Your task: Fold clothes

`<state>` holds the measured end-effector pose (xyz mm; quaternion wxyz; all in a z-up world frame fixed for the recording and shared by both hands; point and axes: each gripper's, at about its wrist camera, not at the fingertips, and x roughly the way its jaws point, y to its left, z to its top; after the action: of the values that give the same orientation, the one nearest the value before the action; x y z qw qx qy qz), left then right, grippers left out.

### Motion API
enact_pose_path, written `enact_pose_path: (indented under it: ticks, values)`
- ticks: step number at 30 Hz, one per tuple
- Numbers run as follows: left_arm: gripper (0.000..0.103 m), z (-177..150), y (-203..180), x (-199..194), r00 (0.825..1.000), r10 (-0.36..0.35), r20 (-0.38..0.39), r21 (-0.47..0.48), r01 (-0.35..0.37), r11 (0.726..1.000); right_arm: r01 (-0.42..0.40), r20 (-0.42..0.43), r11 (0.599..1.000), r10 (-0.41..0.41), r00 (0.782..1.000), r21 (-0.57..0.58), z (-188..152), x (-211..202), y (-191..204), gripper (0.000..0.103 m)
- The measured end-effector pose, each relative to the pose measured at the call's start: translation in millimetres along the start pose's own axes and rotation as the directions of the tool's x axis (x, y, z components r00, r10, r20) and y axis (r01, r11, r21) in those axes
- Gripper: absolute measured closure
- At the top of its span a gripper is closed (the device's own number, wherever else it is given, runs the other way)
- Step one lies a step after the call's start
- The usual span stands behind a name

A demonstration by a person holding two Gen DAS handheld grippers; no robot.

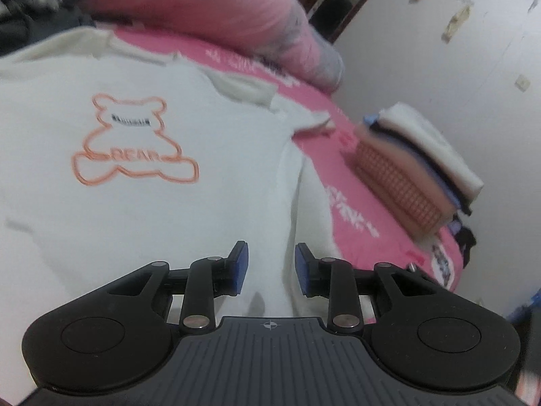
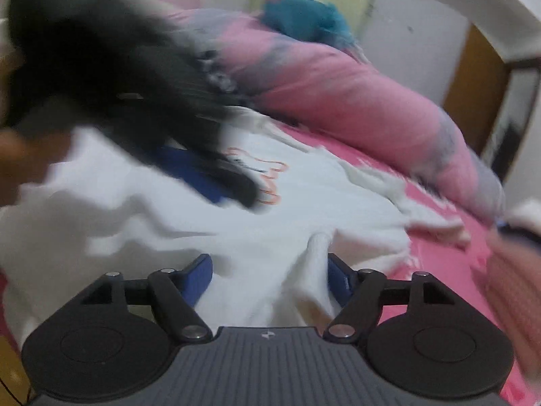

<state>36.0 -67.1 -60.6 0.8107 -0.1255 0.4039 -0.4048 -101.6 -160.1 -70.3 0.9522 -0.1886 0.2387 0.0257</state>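
Note:
A white sweatshirt (image 1: 169,203) with an orange bear outline (image 1: 132,142) lies spread on the pink bedsheet (image 1: 314,108). My left gripper (image 1: 272,267) hovers over its lower right part. The blue pads stand a little apart and nothing is pinched between them. In the right wrist view the same sweatshirt (image 2: 304,203) is rumpled. My right gripper (image 2: 270,277) is wide open over it, with a raised ridge of white cloth (image 2: 318,253) just inside the right pad, which does not press on it. The left gripper (image 2: 216,182) shows there as a dark blur above the bear print (image 2: 270,182).
A stack of folded clothes (image 1: 422,162) sits on the bed's right side near the white wall. A rolled pink duvet (image 1: 203,10) runs along the far side, with a teal item (image 2: 304,17) behind it. Dark garments (image 1: 20,10) lie at the top left.

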Motion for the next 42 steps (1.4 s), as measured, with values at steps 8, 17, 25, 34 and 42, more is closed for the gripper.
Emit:
enact_pose_path:
  ticks: [8,17,25,34,42]
  values:
    - [0.073,8.3,7.7,27.8,0.998,-0.025,-0.065,-0.048,0.022,0.999,-0.180,0.080,0.971,0.169,0.982,0.158,-10.9,-20.6,-26.8,0.027]
    - [0.073,1.7,18.1,22.1,0.998,-0.031,-0.056,-0.079,0.026,0.997,-0.258,0.118,0.836,0.231,0.966,0.485,-36.0,-43.1,-105.8,0.043]
    - [0.073,-2.8,34.7,-8.2,0.998,-0.052,0.023,-0.157,0.055,0.986,-0.275,0.042,0.806,0.298,0.954,0.525,-32.0,-2.6,-90.8,0.060]
    - [0.069,-8.0,51.9,-18.9,0.997,-0.060,0.047,-0.178,0.068,0.982,-0.420,0.141,0.733,0.412,0.900,0.536,-15.7,12.3,-90.8,0.061]
    - [0.070,-18.3,66.4,-13.3,0.995,-0.093,0.047,-0.203,0.101,0.974,-0.288,0.028,0.806,0.321,0.947,0.517,-12.1,8.3,-95.0,0.061]
